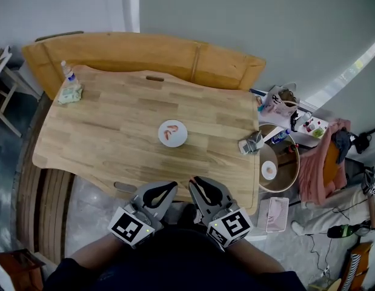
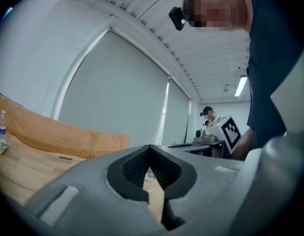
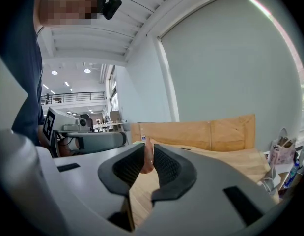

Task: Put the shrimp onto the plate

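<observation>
Mostly buried between the right gripper's point(image 3: 149, 145) pads: a pinkish shrimp point(image 3: 148, 160), only a sliver showing. Cut off by the head view's bottom edge: both forearms point(image 1: 84, 256). Too small to tell through the left gripper's point(image 2: 150, 146) slit: a whitish scrap point(image 2: 149, 176).

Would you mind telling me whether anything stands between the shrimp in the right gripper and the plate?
Nothing visible does. The right gripper holds the shrimp at the near edge of the table, and only bare wood lies between it and the plate. The left gripper sits beside it, off that line.
</observation>
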